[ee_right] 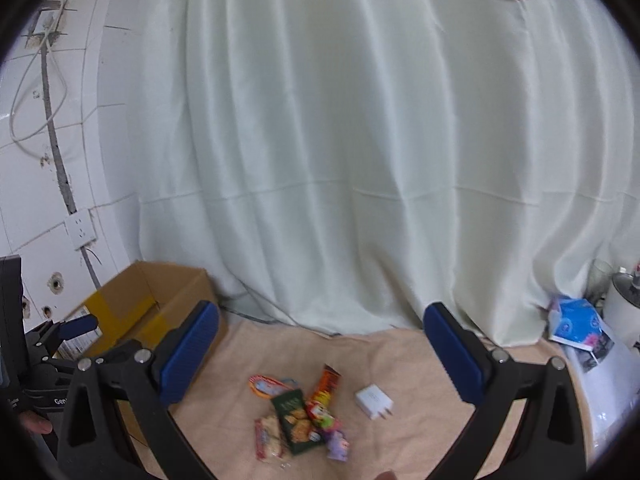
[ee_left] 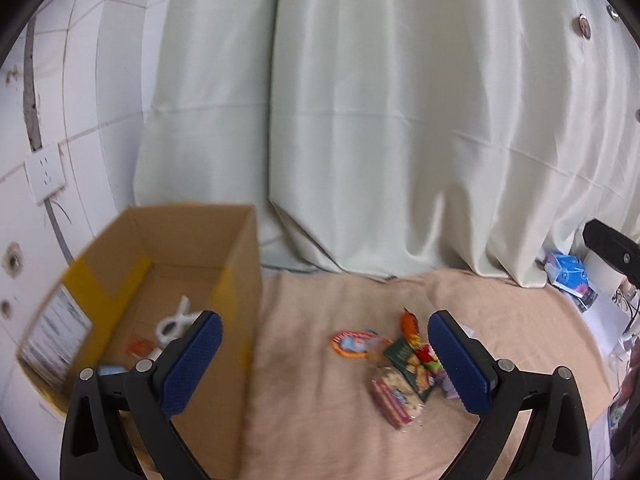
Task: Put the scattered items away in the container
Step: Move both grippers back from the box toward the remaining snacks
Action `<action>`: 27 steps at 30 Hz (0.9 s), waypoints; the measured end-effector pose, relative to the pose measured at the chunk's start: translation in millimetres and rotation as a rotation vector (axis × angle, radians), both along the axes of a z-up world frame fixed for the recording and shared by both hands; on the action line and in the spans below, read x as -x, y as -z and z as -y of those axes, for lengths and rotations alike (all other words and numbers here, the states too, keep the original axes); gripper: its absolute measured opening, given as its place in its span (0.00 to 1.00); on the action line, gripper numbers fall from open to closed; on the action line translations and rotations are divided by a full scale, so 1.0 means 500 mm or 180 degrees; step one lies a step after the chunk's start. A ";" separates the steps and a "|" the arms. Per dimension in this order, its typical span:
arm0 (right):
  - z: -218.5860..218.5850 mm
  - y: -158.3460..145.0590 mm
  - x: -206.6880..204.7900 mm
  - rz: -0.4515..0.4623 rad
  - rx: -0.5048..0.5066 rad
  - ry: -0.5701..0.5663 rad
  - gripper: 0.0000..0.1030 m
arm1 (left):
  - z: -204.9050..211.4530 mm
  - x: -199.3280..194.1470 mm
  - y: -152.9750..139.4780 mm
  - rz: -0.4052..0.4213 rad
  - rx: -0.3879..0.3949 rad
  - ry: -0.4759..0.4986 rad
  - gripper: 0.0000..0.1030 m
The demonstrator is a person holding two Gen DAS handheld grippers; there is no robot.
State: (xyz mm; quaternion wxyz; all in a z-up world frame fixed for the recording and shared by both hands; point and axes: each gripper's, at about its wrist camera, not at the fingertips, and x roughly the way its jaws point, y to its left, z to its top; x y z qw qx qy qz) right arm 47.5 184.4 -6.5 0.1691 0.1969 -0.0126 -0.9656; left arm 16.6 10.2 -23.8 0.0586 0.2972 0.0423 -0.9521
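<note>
One cardboard box [ee_left: 168,280] stands at the left; inside lie one white clip [ee_left: 176,322] and two small items too blurred to name. On the surface lie about six snack packets [ee_right: 298,416] in one cluster and one white charger plug [ee_right: 374,400].

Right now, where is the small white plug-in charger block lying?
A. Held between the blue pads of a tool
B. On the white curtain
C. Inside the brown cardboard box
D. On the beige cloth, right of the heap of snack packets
D: in the right wrist view the small white plug-in charger block lies on the beige cloth, just right of the heap of snack packets, untouched by either tool.
</note>
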 end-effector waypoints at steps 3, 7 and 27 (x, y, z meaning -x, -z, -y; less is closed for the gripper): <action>-0.035 0.038 0.006 0.0118 -0.0046 0.0050 1.00 | -0.028 0.013 0.051 0.0145 -0.0094 0.0063 1.00; -0.060 0.094 0.022 0.0325 -0.0070 0.0112 1.00 | -0.056 0.030 0.115 0.0247 -0.0123 0.0040 1.00; -0.082 0.335 0.066 0.1035 -0.0196 0.0078 1.00 | -0.136 0.096 0.326 0.0865 0.0023 0.0173 1.00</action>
